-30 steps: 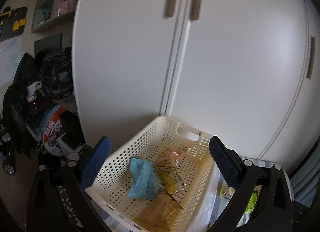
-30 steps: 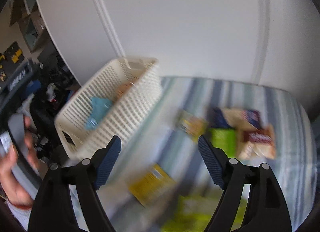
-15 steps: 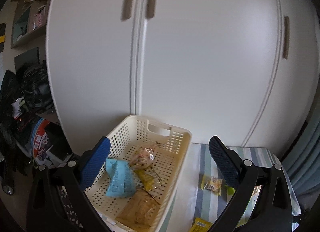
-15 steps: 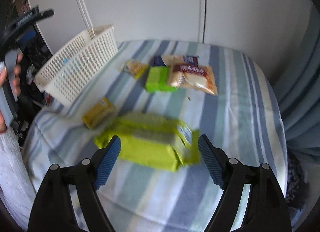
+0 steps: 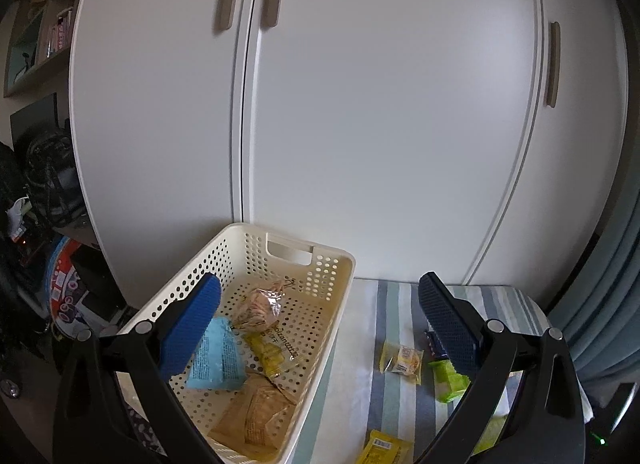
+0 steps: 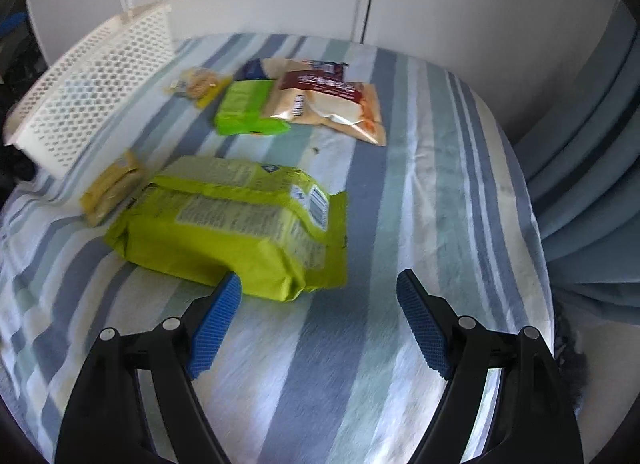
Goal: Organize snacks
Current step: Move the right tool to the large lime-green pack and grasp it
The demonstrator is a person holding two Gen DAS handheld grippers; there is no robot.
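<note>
Through left wrist view: left hand-held gripper spread wide, empty, above cream basket holding blue packet and tan packets beside white wardrobe. Through right wrist view: right hand-held gripper wide, empty, just short of large green bag on striped cloth; smaller snacks farther back.

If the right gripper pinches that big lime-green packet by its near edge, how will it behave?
The lime-green packet looks like crinkly film over a blocky fill, so it probably sags from an edge pinch. Its glossy wrap may slip. The right gripper is open beside its corner, not around it.
</note>
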